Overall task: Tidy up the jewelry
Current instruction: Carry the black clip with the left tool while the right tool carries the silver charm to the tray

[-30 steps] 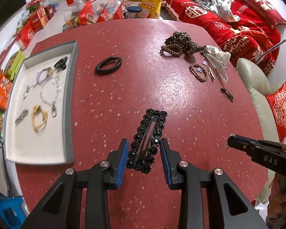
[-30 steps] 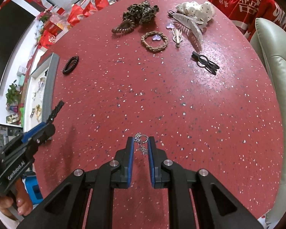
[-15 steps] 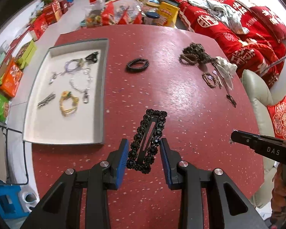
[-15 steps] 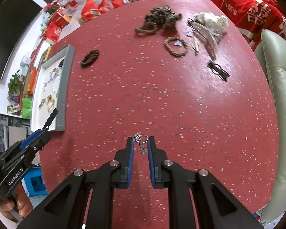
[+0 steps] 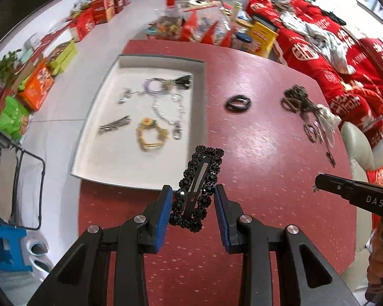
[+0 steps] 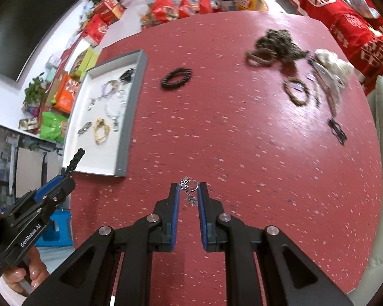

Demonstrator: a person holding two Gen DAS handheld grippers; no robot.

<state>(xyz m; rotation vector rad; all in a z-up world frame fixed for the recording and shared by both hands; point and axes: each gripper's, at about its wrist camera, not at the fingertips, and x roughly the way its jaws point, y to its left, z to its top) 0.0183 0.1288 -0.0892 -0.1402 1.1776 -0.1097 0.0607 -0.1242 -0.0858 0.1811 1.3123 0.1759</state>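
My left gripper [image 5: 192, 199] is shut on a black beaded hair clip [image 5: 198, 186], held above the red table just off the near right corner of the white tray [image 5: 109, 158]. The tray holds several bracelets, clips and chains. In the right wrist view my right gripper [image 6: 189, 191] is shut on a small silver ring with a chain [image 6: 190, 187], above the table to the right of the tray [image 6: 122, 153]. The left gripper [image 6: 63, 176] shows at that view's lower left with the clip's tip [image 6: 75, 159] sticking up.
On the table lie a black beaded bracelet [image 5: 238, 102], a leopard scrunchie pile [image 5: 295, 98], a brown braided band [image 6: 296, 91], a white bow clip [image 6: 332, 68] and a black clip [image 6: 337, 131]. Snack boxes crowd the far side. A pale armchair [image 5: 357, 150] stands right.
Both grippers have moved left toward the tray and risen slightly, each keeping its item. The tray now sits closer to the centre of both views.
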